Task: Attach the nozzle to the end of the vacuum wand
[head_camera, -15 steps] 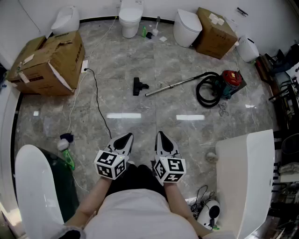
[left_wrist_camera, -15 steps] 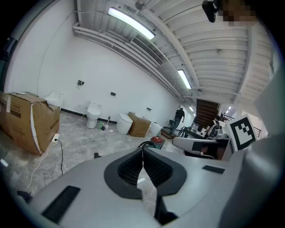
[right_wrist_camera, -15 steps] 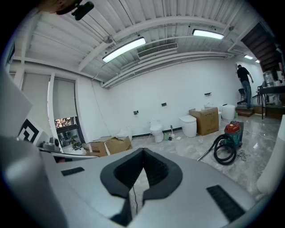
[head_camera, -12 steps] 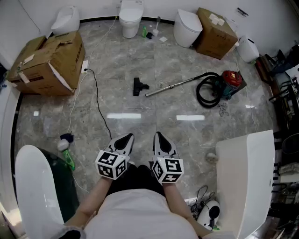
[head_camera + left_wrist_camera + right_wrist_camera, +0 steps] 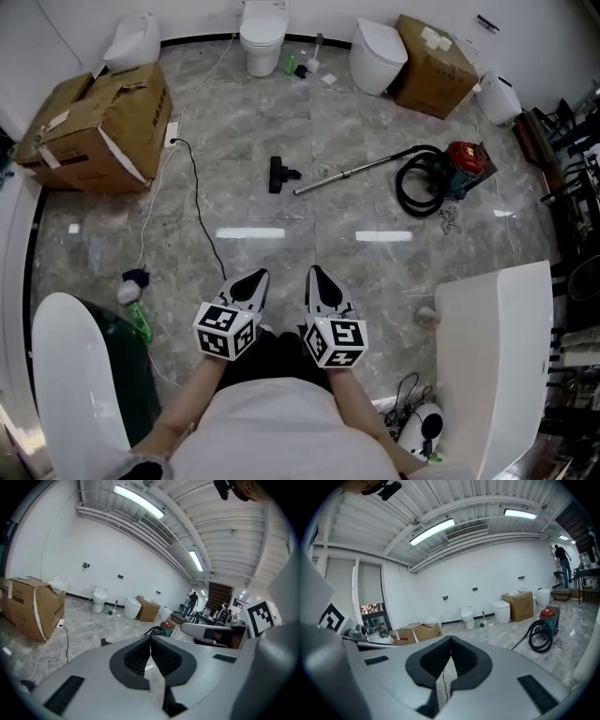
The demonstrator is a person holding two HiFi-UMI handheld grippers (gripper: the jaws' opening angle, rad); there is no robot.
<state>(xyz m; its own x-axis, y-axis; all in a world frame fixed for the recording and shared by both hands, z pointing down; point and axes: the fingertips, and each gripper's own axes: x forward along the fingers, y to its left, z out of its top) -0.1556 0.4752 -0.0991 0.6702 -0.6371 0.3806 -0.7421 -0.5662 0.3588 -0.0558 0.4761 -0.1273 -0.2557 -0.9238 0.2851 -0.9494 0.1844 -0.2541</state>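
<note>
The left claw [image 5: 249,277] and the right claw [image 5: 320,275] are held closed and empty, side by side, above the grey marble floor [image 5: 234,211]. Farther off, the black nozzle [image 5: 278,173] is laid near the end of the vacuum wand [image 5: 352,170], unattached. A toilet [image 5: 260,36] and a cardboard box [image 5: 434,66] are set against the far wall.

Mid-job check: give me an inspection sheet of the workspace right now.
Surface: glossy grey marble floor.
Job's things: black floor nozzle lies beside the free end of the silver metal wand, unattached; black hose joins wand to red canister vacuum.
Clutter: brown cardboard boxes left and far right; green bottle.
Tools: left tool and right tool shut, empty, near the person's waist.
Cables: thin black cable crosses the floor left of the nozzle.
Surroundings: white toilets along the far wall.
</note>
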